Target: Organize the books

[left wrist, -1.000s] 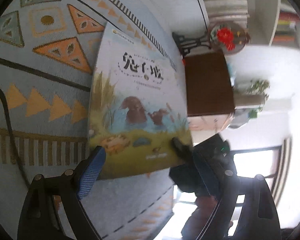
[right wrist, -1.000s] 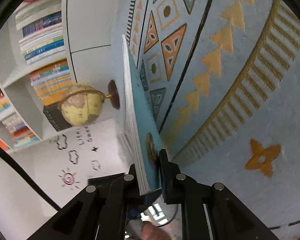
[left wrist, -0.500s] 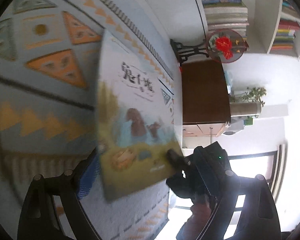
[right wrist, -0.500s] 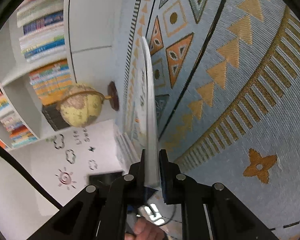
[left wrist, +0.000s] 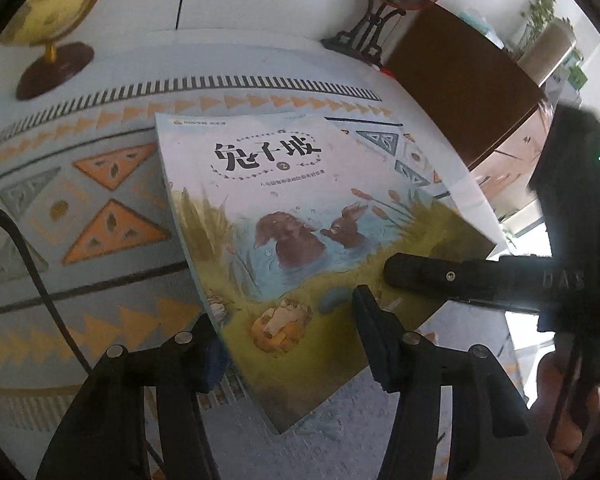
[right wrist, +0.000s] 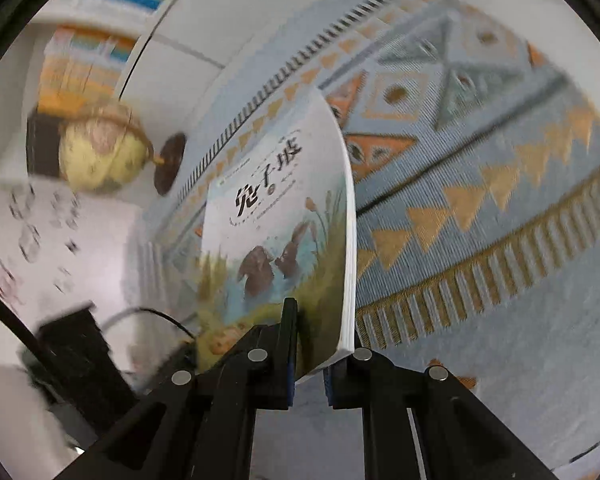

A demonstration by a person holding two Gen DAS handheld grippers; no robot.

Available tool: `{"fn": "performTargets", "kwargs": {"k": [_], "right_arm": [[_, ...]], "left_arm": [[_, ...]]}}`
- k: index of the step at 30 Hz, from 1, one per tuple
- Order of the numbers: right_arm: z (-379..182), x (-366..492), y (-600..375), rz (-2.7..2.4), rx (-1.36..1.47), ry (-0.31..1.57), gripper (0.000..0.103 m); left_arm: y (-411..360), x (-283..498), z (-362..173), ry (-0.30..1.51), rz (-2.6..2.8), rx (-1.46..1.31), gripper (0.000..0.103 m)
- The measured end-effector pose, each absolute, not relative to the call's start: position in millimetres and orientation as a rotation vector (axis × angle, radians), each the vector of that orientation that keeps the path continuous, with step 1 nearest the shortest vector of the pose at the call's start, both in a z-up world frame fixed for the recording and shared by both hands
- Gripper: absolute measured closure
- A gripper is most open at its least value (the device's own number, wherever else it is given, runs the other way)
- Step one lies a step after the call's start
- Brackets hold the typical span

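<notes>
Picture book (left wrist: 296,240) now lifted off the rug (left wrist: 100,208); right gripper (right wrist: 310,364) fingers clamp it, left gripper (left wrist: 288,332) fingers have just narrowed around its lower edge

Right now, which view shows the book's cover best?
The left wrist view: the book faces the camera, with its title and the two animals sharp. The right wrist view shows the same cover slanted, narrower and blurred, though its page edge is clear there.
</notes>
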State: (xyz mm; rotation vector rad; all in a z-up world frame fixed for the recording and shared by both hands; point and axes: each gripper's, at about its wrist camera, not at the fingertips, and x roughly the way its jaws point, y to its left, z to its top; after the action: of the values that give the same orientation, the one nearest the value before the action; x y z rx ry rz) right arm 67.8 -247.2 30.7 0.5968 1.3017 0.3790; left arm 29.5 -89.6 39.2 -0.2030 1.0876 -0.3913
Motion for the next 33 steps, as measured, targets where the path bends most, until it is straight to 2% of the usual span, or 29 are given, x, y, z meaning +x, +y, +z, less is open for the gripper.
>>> {"fn": "performTargets", "kwargs": {"k": [5,23,33], "right_arm": [[49.0,60.6,-215.3,0.410,0.294,1.227,0.091],[91.6,25.7,-181.7,0.715,0.035,1.061,0.090],[155.1,12.0,-133.5,0.863,0.002,0.901,0.089]], "left_arm": [[-97.7,19.9,52.9,1.030,-0.360,-0.096,0.051],[-76.7,-33.2,110.8,0.879,-0.131,-0.036,0.051],[-21.6,-56.3,176.6,0.738,0.013,-0.013,0.051]]}}
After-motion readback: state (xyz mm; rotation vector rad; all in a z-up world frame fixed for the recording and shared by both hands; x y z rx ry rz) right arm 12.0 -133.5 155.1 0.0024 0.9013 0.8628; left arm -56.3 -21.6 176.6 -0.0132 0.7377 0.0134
